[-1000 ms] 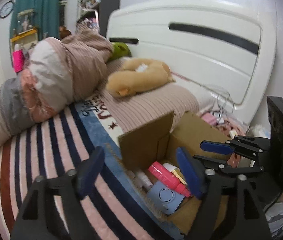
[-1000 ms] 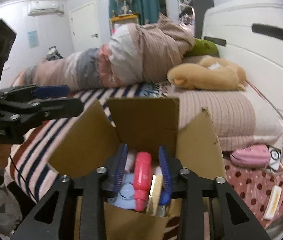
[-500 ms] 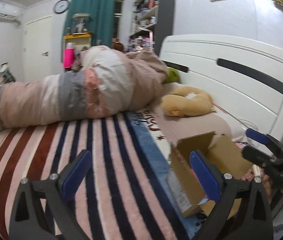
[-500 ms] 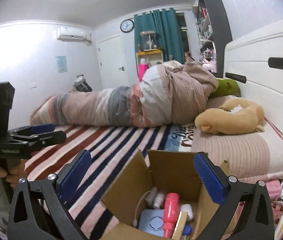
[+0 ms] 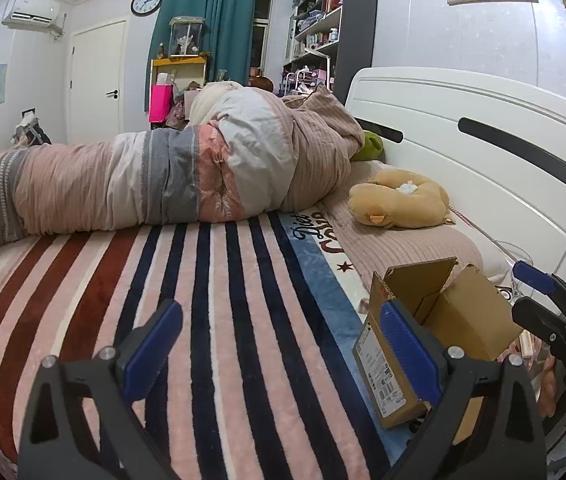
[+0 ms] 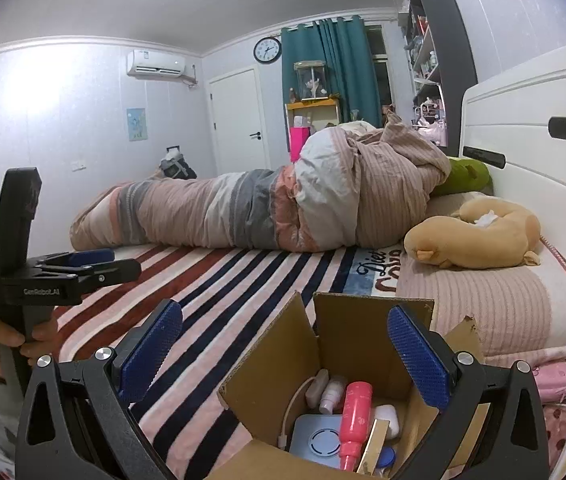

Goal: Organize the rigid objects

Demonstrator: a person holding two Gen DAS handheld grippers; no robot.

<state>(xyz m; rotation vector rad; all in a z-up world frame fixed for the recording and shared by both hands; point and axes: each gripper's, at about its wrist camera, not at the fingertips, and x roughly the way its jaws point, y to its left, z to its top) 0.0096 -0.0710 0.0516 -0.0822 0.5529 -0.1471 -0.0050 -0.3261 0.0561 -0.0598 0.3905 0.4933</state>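
Observation:
An open cardboard box (image 6: 347, 344) stands on the striped bed, also in the left wrist view (image 5: 443, 320). Inside lie a pink bottle (image 6: 355, 420), a light blue square device (image 6: 317, 442), a white case (image 6: 387, 420), a small white bottle (image 6: 331, 394) and a gold stick (image 6: 371, 448). My right gripper (image 6: 283, 352) is open and empty, raised above and behind the box. My left gripper (image 5: 279, 350) is open and empty over the striped blanket, left of the box. Each gripper shows in the other's view: left (image 6: 95, 266), right (image 5: 539, 292).
A rolled duvet (image 5: 163, 184) lies across the bed. A tan plush pillow (image 5: 399, 200) rests by the white headboard (image 5: 483, 152). A pink pouch (image 6: 553, 376) and a charger lie on a dotted surface right of the box. The striped blanket (image 5: 203, 300) stretches left.
My right gripper let go of the pink bottle in the box, opened wide and pulled up and back. My left gripper also drew back and swung left from the box.

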